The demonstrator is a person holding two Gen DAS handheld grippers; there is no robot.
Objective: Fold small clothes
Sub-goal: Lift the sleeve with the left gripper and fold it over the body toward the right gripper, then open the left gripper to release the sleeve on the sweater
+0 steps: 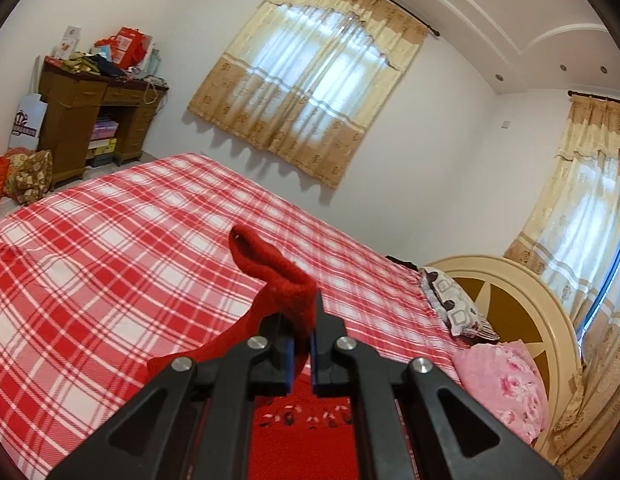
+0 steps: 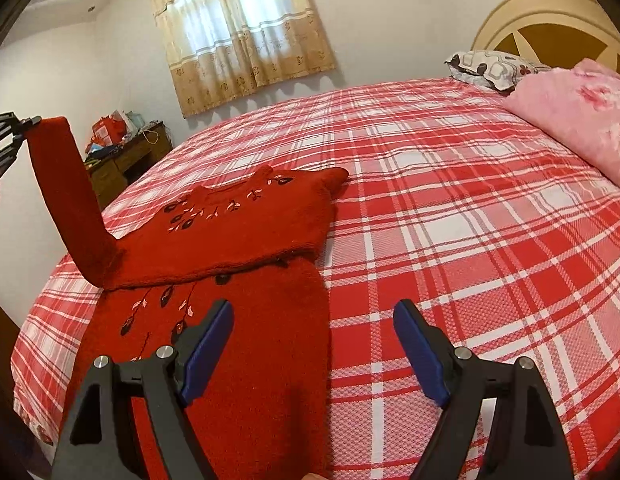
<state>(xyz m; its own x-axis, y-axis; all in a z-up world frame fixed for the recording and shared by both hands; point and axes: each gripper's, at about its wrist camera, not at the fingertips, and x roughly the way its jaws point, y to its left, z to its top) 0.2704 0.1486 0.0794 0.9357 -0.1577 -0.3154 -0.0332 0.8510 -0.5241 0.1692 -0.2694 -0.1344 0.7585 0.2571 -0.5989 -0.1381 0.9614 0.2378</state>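
A small red knit sweater (image 2: 230,236) with dark embroidered leaves lies on the red plaid bed (image 2: 449,216), its top part folded down over the body. My left gripper (image 1: 301,334) is shut on the cuff of the sweater's sleeve (image 1: 270,268) and holds it up off the bed; in the right wrist view it (image 2: 28,123) is at the far left with the sleeve (image 2: 66,196) hanging stretched from it. My right gripper (image 2: 313,344) is open and empty, low over the sweater's lower right edge.
A pink floral quilt (image 2: 581,120) and a patterned pillow (image 2: 489,66) lie at the head of the bed by the cream headboard (image 2: 549,16). A cluttered wooden desk (image 1: 98,112) stands beyond the far bed corner. Curtained windows (image 1: 310,76) are on the wall.
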